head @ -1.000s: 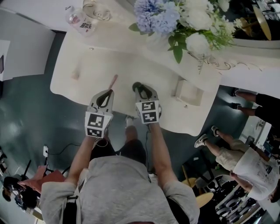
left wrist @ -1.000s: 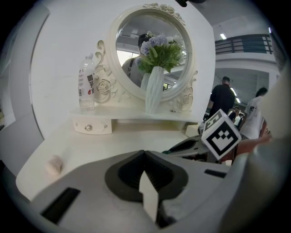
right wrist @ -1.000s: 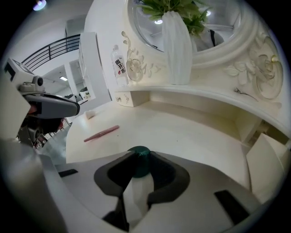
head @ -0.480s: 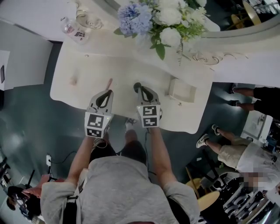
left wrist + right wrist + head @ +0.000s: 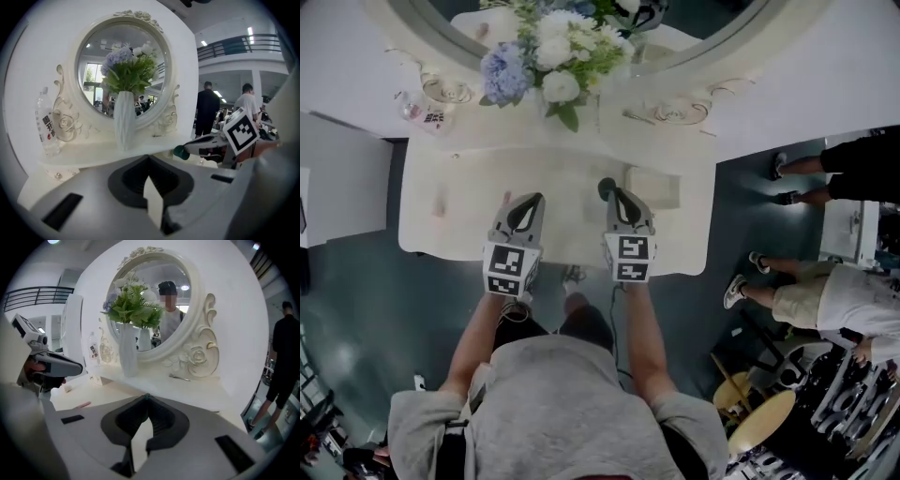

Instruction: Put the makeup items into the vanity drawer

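The right gripper (image 5: 610,193) is being held with its jaws closed on a small dark green item (image 5: 180,151), which is being pinched at the very tips above the vanity table (image 5: 469,225), near the middle of the head view. The small vanity drawer (image 5: 654,174) is lying open just right of those tips. The left gripper (image 5: 531,198) is being held with its jaw tips together, and nothing is being seen between them. A pink stick (image 5: 505,198) is lying on the table just left of its tip, and a paler item (image 5: 441,198) further left. At the upper left, a water bottle (image 5: 47,124) is bearing a label whose characters cannot be read. Black-and-white square markers are being shown on both cubes.
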